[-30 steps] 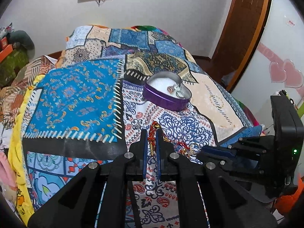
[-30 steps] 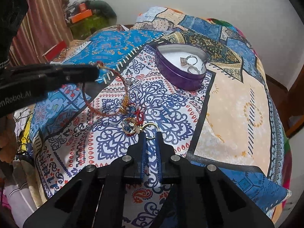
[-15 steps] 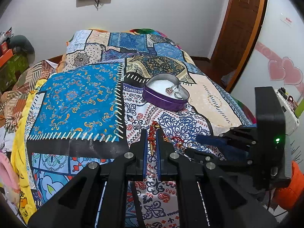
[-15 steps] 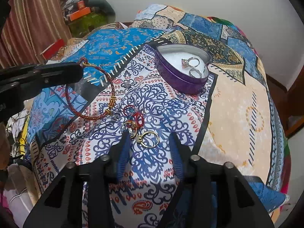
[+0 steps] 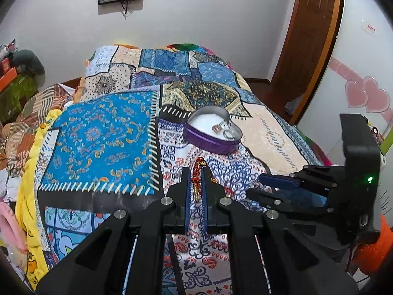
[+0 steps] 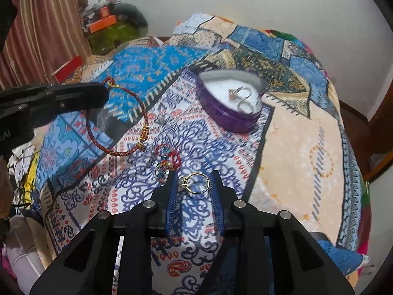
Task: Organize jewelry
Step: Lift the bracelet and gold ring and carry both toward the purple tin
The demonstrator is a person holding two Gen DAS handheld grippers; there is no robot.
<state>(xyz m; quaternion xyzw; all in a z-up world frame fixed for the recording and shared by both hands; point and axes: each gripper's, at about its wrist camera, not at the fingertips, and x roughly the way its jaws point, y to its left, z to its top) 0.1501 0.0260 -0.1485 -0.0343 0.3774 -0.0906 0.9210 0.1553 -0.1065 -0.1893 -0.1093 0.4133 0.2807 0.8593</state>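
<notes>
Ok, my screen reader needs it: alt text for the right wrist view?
The open right gripper straddles a gold ring on a patterned quilt. Left, the other gripper lifts a red bracelet; behind sits a purple tin.

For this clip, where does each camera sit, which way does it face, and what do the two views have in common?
Left wrist: mounted on the left gripper, looking down its fingers along the bed toward the wall; its jaws are shut on a red cord bracelet; the right gripper shows at right.
Right wrist: mounted on the right gripper, angled down at the patchwork bedspread; its open jaws flank a gold ring; the left gripper enters from the left, holding the bracelet.
Shared: the purple heart-shaped tin holding rings, the bracelet, the bedspread, each other's gripper.
</notes>
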